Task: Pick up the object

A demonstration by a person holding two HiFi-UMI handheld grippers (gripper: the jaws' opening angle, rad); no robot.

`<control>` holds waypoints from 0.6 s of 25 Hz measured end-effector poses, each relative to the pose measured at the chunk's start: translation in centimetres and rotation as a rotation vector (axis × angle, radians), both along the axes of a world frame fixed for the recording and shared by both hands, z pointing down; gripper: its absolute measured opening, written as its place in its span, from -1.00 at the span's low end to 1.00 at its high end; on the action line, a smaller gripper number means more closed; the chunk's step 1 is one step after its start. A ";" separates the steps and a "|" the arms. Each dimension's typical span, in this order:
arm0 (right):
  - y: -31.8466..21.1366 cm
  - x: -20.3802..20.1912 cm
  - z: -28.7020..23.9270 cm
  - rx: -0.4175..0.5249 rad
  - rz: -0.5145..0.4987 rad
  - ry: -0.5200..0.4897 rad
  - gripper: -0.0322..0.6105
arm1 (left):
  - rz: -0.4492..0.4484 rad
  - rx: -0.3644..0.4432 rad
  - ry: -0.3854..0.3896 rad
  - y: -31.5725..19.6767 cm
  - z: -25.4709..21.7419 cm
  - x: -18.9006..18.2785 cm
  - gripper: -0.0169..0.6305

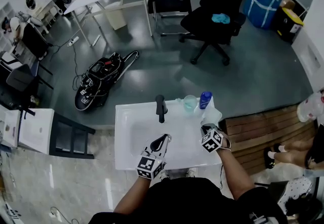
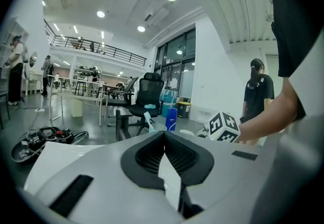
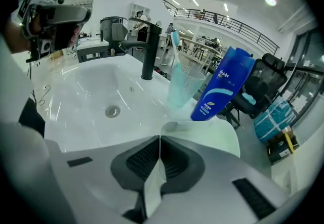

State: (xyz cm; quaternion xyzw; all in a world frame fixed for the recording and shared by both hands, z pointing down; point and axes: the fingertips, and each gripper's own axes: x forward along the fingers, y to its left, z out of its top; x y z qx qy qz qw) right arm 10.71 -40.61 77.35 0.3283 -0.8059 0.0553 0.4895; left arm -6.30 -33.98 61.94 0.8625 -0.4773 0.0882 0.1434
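Note:
On the white sink (image 1: 132, 122) stand a black faucet (image 1: 161, 107), a clear cup (image 1: 190, 102) with a toothbrush in it, and a blue bottle (image 1: 205, 99). A white curved dish-like object (image 1: 211, 116) lies at the sink's right rim. My right gripper (image 1: 206, 128) is shut, its tips at the near edge of that white object (image 3: 212, 137); whether they pinch it I cannot tell. The cup (image 3: 182, 84) and the blue bottle (image 3: 223, 86) stand just beyond it. My left gripper (image 1: 162, 141) is shut and empty over the basin, level with the faucet (image 2: 120, 123).
The drain (image 3: 112, 112) lies in the basin to the left of my right gripper. Beyond the sink are a black office chair (image 1: 215, 13), a black bag with cables (image 1: 98, 81) on the floor and a wooden platform (image 1: 263, 127) at the right. A person (image 2: 258, 91) stands at the right.

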 end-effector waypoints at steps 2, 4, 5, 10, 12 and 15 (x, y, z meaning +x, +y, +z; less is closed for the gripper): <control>0.1 -0.2 -1.1 0.026 0.013 -0.011 -0.83 | 0.004 0.005 0.002 0.1 -0.3 0.1 -0.89; 0.2 -0.4 -2.3 0.057 0.026 -0.027 -0.83 | 0.008 0.004 0.004 0.1 -0.4 0.1 -0.89; 0.3 -0.6 -3.0 0.072 0.034 -0.037 -0.83 | 0.010 0.005 0.004 0.2 -0.5 0.1 -0.89; 1.0 -1.1 -6.4 0.138 0.046 -0.078 -0.83 | 0.021 0.018 0.004 0.3 -0.5 0.4 -0.89; 1.4 -1.4 -8.0 0.160 0.044 -0.094 -0.83 | 0.024 0.024 0.004 0.3 -0.7 0.6 -0.89; 2.0 -2.1 -10.8 0.197 0.040 -0.118 -0.83 | 0.030 0.031 0.007 0.4 -1.3 0.8 -0.89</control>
